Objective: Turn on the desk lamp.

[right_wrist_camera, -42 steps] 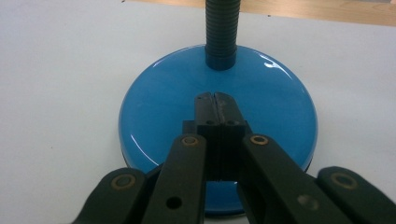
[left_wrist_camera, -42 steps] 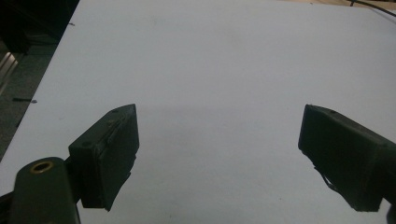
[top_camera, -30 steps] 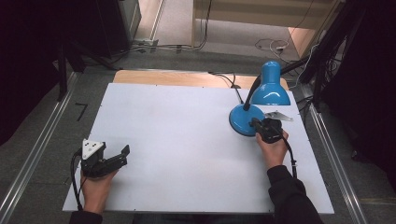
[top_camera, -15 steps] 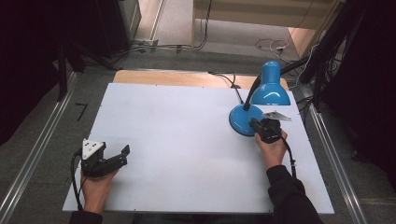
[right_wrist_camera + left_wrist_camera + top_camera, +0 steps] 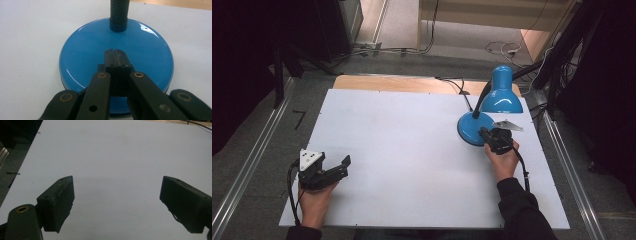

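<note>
the blue lamp (image 5: 489, 112) stands at the right far part of the white table (image 5: 412, 140). the right gripper (image 5: 115, 53), jaws pressed together with nothing between them, rests its tip over the glossy round base (image 5: 82, 57), perhaps to press a switch hidden under it. the base looks heavy, hard and slippery; the ribbed neck (image 5: 119, 12) bends and gives better hold. the left gripper (image 5: 117, 195) gapes wide over bare table. the shade is cut off in the right gripper view.

White table (image 5: 402, 135) with blue lamp (image 5: 474, 129) at right
</note>
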Motion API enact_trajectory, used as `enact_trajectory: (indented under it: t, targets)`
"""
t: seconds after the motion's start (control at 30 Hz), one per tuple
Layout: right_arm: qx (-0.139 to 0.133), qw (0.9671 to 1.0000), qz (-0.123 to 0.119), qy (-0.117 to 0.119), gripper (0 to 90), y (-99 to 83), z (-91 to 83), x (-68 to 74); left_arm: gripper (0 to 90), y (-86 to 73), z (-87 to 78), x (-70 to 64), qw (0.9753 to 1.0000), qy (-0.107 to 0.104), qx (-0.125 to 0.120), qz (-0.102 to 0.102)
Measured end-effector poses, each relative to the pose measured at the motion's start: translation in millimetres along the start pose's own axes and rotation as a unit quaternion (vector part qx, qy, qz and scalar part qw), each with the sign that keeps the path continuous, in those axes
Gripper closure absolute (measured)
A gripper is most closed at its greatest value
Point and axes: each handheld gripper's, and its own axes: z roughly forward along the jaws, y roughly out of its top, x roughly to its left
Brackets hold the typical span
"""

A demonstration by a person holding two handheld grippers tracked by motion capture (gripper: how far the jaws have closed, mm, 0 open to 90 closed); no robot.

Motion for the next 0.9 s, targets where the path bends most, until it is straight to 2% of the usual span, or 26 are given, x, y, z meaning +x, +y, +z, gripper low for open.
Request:
enact_trajectory:
  t: [0.5,0.9]
  targets:
    - [-0.002,1.0000,0.003,-0.002,87.7,-1.3,-1.1,0.5,12.9,0.0,-0.8,-0.2,1.0000,0.000,0.002,0.002]
    - [-0.008,0.9999,-0.002,-0.006,87.7,-3.4,-1.7,2.1,12.9,-0.5,-3.0,1.1,1.0000,0.000,0.000,-0.004]
